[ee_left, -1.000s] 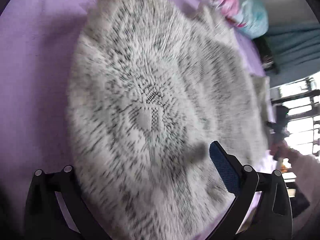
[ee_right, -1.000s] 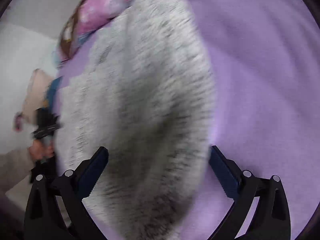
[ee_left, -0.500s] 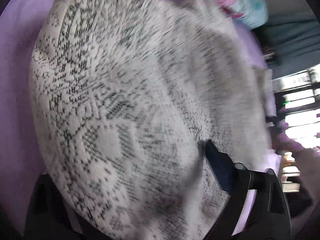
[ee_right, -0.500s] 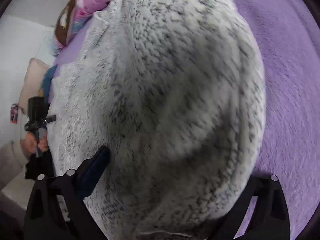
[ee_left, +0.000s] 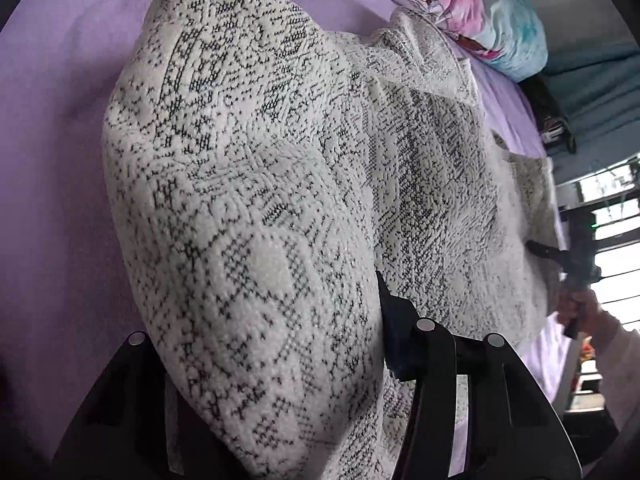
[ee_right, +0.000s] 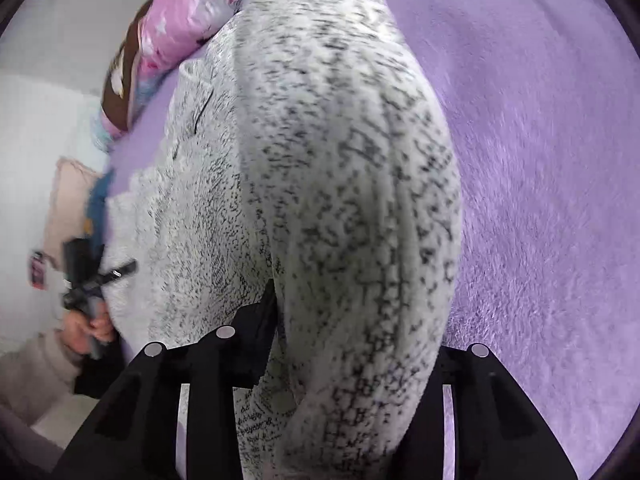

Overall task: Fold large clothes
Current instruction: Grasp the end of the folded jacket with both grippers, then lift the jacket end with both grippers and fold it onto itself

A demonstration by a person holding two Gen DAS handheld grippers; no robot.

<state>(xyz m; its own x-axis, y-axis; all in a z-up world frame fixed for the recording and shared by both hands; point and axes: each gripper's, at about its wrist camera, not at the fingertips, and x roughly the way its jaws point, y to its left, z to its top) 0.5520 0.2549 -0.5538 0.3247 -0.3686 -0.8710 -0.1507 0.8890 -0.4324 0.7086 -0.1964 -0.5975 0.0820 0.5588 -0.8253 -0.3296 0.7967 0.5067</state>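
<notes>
A large white knit sweater with a black pattern (ee_left: 248, 184) lies on a purple bedspread (ee_left: 56, 128). My left gripper (ee_left: 276, 344) is shut on a bunched fold of the sweater, which bulges up over its left finger and hides it. My right gripper (ee_right: 352, 344) is shut on another fold of the same sweater (ee_right: 344, 168), lifted and draped over its right finger. The rest of the sweater lies spread behind both folds. Each gripper also shows small in the other's view, the right one in the left wrist view (ee_left: 576, 268) and the left one in the right wrist view (ee_right: 88, 276).
A pink floral pillow (ee_left: 460, 4) lies at the head of the bed, also in the right wrist view (ee_right: 172, 36). A window (ee_left: 612, 232) is to the right. A beige cushion (ee_right: 68, 200) and white wall are at the left.
Both grippers came down onto the flat sweater, closed on its fabric and raised it into bulging folds. The views went from blurred to steady.
</notes>
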